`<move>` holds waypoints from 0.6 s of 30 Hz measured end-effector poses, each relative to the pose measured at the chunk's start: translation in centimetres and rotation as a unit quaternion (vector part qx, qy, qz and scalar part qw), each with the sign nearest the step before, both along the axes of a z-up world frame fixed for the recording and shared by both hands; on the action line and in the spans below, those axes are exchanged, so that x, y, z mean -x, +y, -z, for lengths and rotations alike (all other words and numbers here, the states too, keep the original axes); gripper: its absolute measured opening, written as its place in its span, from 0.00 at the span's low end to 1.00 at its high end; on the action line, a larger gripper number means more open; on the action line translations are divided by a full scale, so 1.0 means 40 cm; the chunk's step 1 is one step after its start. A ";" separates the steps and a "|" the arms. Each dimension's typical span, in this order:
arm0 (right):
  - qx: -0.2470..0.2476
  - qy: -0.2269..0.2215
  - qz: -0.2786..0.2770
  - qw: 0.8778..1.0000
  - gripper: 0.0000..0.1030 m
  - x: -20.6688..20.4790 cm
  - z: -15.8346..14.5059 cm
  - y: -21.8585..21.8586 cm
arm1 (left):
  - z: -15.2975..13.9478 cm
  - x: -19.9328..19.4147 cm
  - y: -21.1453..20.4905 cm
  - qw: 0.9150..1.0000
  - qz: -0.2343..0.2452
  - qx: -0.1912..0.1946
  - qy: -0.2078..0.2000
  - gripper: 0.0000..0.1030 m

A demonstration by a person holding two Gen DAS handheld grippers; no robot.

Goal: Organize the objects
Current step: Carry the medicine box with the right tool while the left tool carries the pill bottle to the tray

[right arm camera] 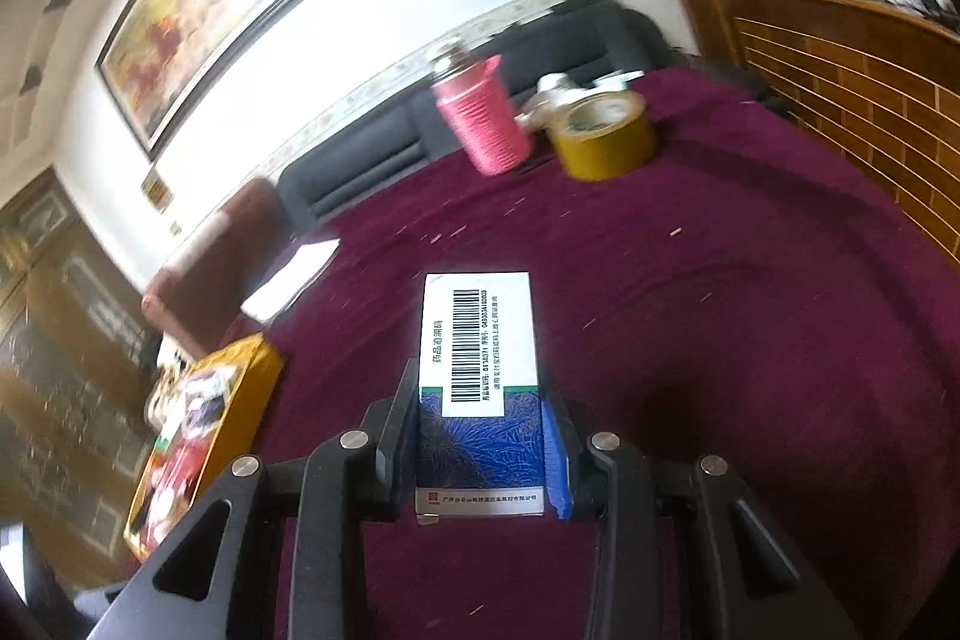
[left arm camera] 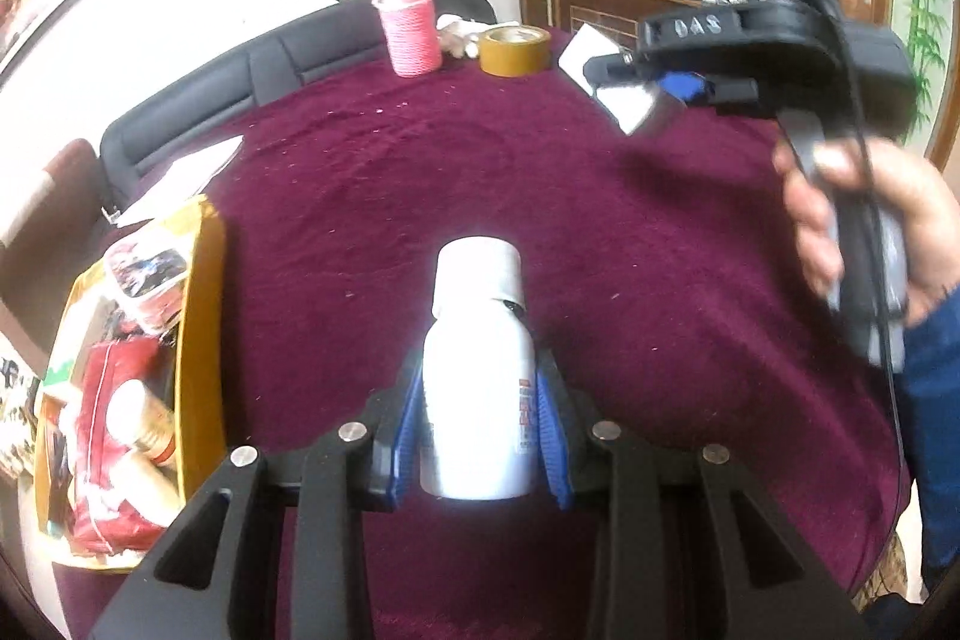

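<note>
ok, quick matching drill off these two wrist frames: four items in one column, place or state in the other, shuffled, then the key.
Items:
1. white bottle
2. barcode box
3. pink cup
4. yellow tray

Place or state:
A. standing at the far side of the table beside the tape roll
B. clamped in the right gripper
C. at the table's left edge, full of packets
D. clamped in the left gripper

Pairs: 1-D, 2-B, 3-A, 4-C
</note>
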State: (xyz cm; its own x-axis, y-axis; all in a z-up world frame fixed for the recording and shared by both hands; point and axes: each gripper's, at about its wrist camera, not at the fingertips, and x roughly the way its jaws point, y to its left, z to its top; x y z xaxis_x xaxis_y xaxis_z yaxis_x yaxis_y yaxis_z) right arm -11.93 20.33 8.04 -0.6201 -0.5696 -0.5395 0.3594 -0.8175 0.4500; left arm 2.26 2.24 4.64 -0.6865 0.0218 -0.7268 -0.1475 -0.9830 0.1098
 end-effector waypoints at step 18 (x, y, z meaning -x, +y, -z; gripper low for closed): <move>-0.026 0.011 -0.072 0.997 0.36 -0.212 -0.012 -0.210 | -0.038 -0.093 -0.119 0.998 -0.015 -0.038 0.038 0.32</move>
